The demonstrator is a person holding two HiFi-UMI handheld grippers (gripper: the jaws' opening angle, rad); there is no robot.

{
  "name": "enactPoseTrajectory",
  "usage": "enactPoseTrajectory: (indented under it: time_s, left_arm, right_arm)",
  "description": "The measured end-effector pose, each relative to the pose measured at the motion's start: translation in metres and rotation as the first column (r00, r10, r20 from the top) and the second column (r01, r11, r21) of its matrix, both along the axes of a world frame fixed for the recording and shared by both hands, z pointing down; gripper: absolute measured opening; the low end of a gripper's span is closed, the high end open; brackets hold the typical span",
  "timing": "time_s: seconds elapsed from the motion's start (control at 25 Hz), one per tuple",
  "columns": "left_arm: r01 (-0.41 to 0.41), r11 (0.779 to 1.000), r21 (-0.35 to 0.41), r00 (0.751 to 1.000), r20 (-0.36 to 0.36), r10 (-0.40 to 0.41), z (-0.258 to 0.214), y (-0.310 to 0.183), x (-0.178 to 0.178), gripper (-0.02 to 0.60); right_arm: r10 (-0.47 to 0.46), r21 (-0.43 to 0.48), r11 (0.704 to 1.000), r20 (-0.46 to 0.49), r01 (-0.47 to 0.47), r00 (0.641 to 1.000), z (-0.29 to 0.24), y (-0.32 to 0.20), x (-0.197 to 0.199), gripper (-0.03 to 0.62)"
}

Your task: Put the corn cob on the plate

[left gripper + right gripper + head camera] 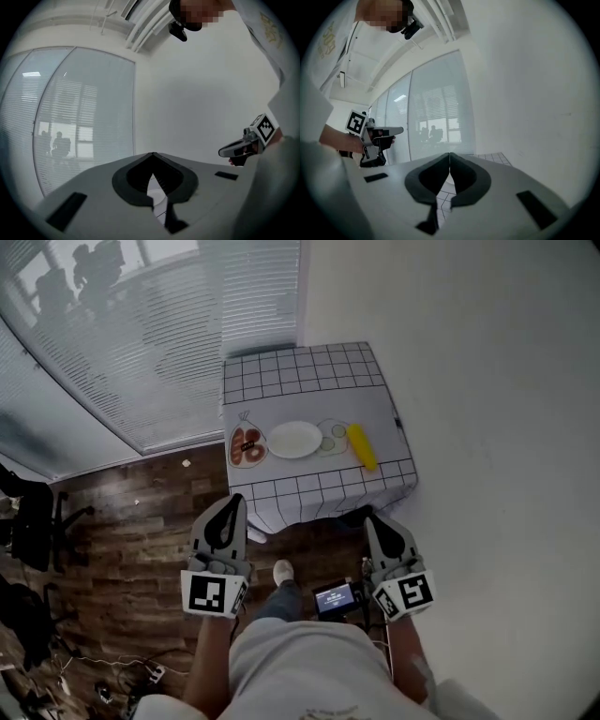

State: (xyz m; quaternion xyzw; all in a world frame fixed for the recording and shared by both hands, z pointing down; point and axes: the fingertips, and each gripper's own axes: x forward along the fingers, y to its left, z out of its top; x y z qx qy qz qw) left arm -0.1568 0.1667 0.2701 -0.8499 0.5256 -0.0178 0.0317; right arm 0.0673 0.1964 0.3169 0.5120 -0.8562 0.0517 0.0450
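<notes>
In the head view a yellow corn cob [361,446] lies on the right part of a small table with a checked cloth [309,367]. A white plate [294,440] sits left of it, with pale round slices [333,438] in between. My left gripper [231,500] and right gripper [374,517] hang side by side short of the table's near edge, both shut and holding nothing. The left gripper view shows its jaws [152,154] pressed together, and the right gripper view shows the same of its jaws [449,154]. Each gripper view catches the other gripper at its side.
A red-brown food item [247,445] lies left of the plate. A white wall [487,381] runs along the right, a window with blinds [141,334] along the left. Wooden floor [141,540] holds a dark chair [33,521] and cables [122,676].
</notes>
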Motion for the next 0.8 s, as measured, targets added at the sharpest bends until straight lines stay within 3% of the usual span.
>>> enactPoseTrajectory:
  time_s: [0.28, 0.48, 0.56, 0.64, 0.72, 0.8]
  left_arm:
    - [-0.036, 0.998, -0.053, 0.999, 0.017, 0.037, 0.022, -0.071, -0.005, 0.003]
    - [-0.115, 0.991, -0.071, 0.992, 0.038, 0.118, 0.038, -0.109, 0.006, 0.003]
    - [-0.194, 0.980, -0.041, 0.979, 0.047, 0.196, 0.038, -0.116, 0.020, 0.003]
    - [-0.274, 0.961, -0.028, 0.955, 0.108, 0.275, 0.042, -0.124, 0.036, 0.003]
    - [-0.326, 0.945, -0.017, 0.930, 0.175, 0.323, 0.044, -0.135, 0.052, 0.003]
    - [-0.370, 0.929, -0.015, 0.911, 0.188, 0.366, 0.045, -0.143, 0.068, 0.003]
  right_arm:
    - [0.029, -0.072, 0.997, -0.069, -0.034, 0.997, 0.025, -0.067, 0.006, 0.008]
    - [0.071, -0.082, 0.994, -0.095, -0.079, 0.993, 0.038, -0.095, 0.009, 0.009]
    - [0.094, -0.098, 0.990, -0.100, -0.104, 0.991, 0.044, -0.099, 0.013, 0.009]
    - [0.115, -0.108, 0.986, -0.108, -0.127, 0.987, 0.048, -0.102, 0.018, 0.009]
    - [0.127, -0.118, 0.983, -0.114, -0.140, 0.985, 0.052, -0.107, 0.024, 0.009]
    - [0.135, -0.142, 0.978, -0.108, -0.150, 0.985, 0.059, -0.110, 0.030, 0.009]
